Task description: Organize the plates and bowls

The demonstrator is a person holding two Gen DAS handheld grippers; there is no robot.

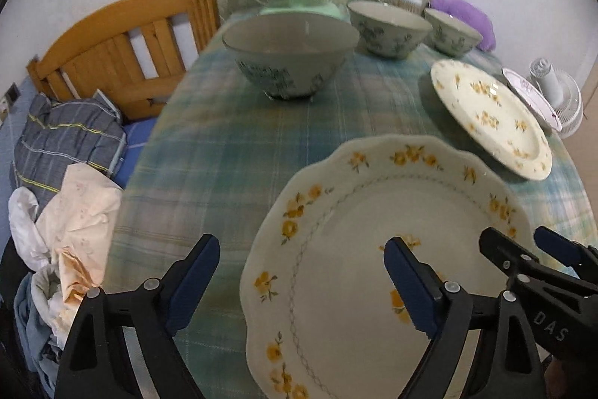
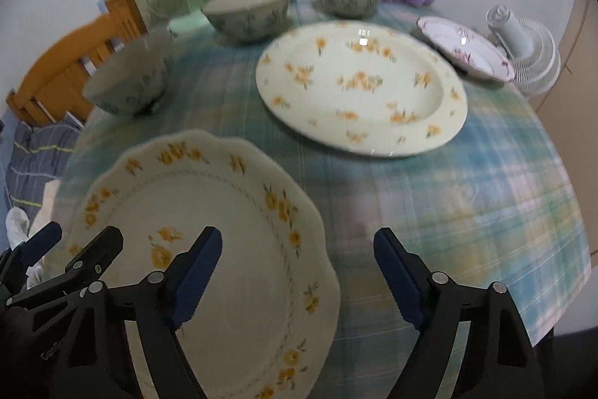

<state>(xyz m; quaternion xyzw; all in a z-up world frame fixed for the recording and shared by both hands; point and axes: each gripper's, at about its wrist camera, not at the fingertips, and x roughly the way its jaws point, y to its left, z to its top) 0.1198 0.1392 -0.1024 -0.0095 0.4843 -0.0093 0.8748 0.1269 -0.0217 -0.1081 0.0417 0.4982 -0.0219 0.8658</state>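
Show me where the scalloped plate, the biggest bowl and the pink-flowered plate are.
scalloped plate (image 1: 355, 272): left wrist view, on its bare centre.
biggest bowl (image 1: 287, 70): left wrist view, on its outer wall.
pink-flowered plate (image 2: 461, 45): right wrist view, on its centre.

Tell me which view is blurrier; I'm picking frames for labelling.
Right wrist: motion smear on the round plate, bowls and tablecloth, with glare spots on the plate. Left wrist: sharper, bowl slightly soft. Both bend at the edges.

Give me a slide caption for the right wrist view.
Open right gripper straddles the scalloped plate's edge; round floral plate and bowls beyond.
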